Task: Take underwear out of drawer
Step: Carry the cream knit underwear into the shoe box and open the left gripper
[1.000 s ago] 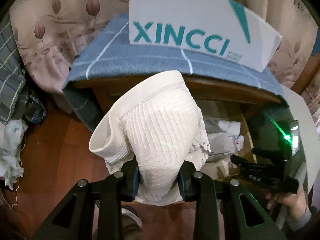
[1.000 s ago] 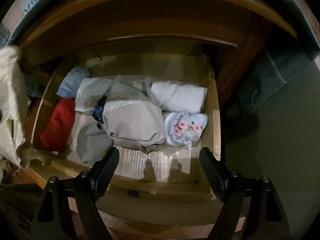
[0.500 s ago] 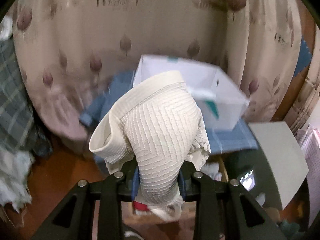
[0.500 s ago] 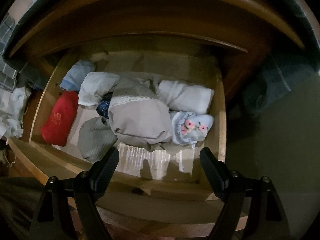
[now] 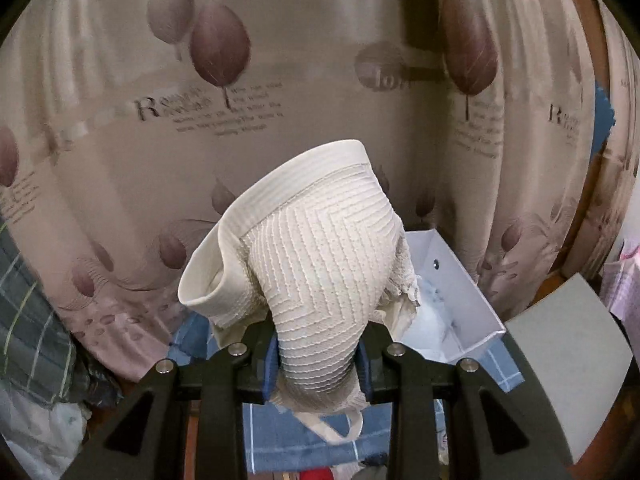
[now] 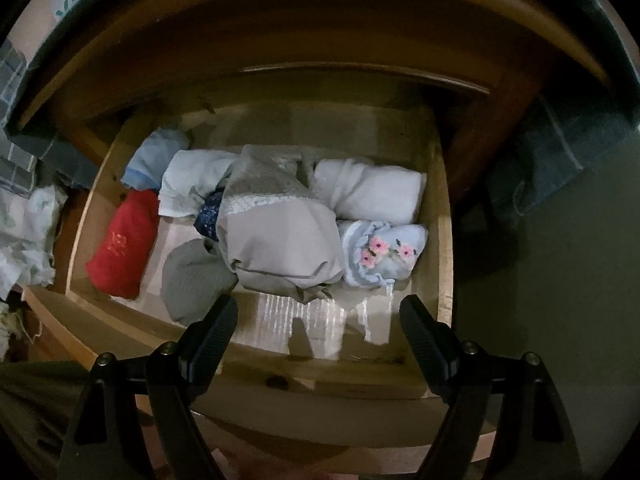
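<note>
My left gripper (image 5: 318, 354) is shut on cream ribbed underwear (image 5: 316, 264) and holds it high, above a white box (image 5: 460, 304) that stands on a blue checked cloth (image 5: 304, 436). My right gripper (image 6: 318, 320) is open and empty above the front edge of the open wooden drawer (image 6: 446, 240). In the drawer lie rolled garments: a red one (image 6: 122, 244), a grey one (image 6: 196, 280), a beige one (image 6: 280, 236), a white one (image 6: 372, 194) and a pale blue one with pink flowers (image 6: 384, 254).
A leaf-print curtain (image 5: 280, 80) fills the background behind the box. Plaid fabric (image 5: 28, 320) hangs at the left. A grey panel (image 5: 572, 364) stands at the right. The cabinet top overhangs the drawer (image 6: 320, 32).
My left gripper has risen with the cream underwear, from beside the drawer to above the white box. My right gripper has stayed open and drifted slightly over the drawer.
</note>
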Demonstrator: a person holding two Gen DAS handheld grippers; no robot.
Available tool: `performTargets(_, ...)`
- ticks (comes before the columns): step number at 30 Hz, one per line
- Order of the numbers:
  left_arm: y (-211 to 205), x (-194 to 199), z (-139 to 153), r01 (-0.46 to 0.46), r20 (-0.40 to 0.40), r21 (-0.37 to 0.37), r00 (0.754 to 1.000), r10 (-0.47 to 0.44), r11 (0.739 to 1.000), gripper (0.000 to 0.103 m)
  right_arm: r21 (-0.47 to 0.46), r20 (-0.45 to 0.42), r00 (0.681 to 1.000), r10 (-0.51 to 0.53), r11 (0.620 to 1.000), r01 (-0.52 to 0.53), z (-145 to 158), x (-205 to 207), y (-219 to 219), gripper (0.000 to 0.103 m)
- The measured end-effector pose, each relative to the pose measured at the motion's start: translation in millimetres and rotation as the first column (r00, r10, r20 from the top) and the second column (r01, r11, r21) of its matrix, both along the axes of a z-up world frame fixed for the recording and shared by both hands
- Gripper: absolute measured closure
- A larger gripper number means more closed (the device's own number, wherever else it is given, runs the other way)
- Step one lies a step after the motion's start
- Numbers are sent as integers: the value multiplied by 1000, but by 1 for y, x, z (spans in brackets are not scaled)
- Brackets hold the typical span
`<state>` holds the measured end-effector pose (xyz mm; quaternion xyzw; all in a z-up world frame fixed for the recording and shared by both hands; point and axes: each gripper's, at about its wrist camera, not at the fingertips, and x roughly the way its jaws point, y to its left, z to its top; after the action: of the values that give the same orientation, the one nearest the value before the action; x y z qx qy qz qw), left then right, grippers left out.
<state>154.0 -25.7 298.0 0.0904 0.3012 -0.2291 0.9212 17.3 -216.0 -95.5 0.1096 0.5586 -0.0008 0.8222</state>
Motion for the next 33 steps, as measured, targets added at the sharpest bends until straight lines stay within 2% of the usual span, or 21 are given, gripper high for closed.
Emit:
performTargets(6, -19, 52, -30, -21, -88, -41, 996, 17, 999, 72, -8, -4, 1000, 23, 1000, -23, 0, 2, 6, 23)
performTargets(10, -36, 74, -57, -47, -105, 22, 993, 49, 999, 72, 7, -12, 999, 31, 999, -31, -1, 3, 9, 23)
performTargets(15, -47, 90, -97, -62, -190, 105, 978, 81, 993, 72, 5, -24, 999, 34, 999, -33, -3, 4, 10, 23)
performTargets(18, -50, 95, -110, -76, -214, 139, 971, 105, 987, 71, 15, -19, 999, 28, 999, -28, -1, 4, 9, 23)
performTargets(24, -51, 102, -120, -91, -272, 157, 953, 132, 983, 62, 20, -17, 999, 34, 999, -33, -1, 5, 10, 23)
performTargets(30, -52, 94, -124, -89, -275, 181, 952, 137, 979, 51, 11, -21, 999, 32, 999, -32, -1, 5, 10, 23)
performTargets(33, -53, 89, -126, -68, -284, 185, 951, 120, 980, 42, 13, -20, 999, 25, 1000, -25, -1, 6, 9, 23)
